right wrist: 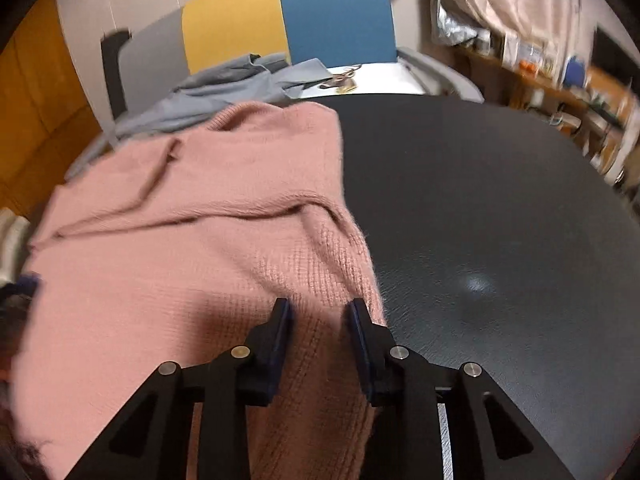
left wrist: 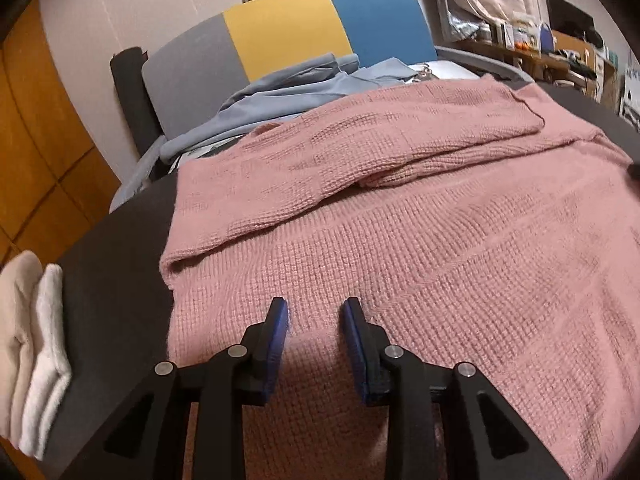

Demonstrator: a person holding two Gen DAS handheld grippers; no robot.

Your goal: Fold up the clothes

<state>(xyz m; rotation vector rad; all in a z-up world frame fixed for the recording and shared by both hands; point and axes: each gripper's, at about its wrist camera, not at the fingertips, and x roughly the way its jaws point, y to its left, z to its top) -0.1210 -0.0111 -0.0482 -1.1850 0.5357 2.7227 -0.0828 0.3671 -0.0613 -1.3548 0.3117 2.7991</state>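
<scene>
Warm, dim indoor light. The left tool casts a soft shadow on the pink sweater just under its fingers, and that view is sharp. The right view is motion-blurred, worst at the shelves far right of the tool. A pale glare spot lies on the dark counter. Both views bulge, with black corners.

Black angular left gripper and right gripper, blue-padded jaws, silver pivot screws.

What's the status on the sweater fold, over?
Left tongs open above the pink sweater, near its left edge. Right tongs open over its right edge. Both sleeves folded in. Blue garment behind, clear of the fold.
</scene>
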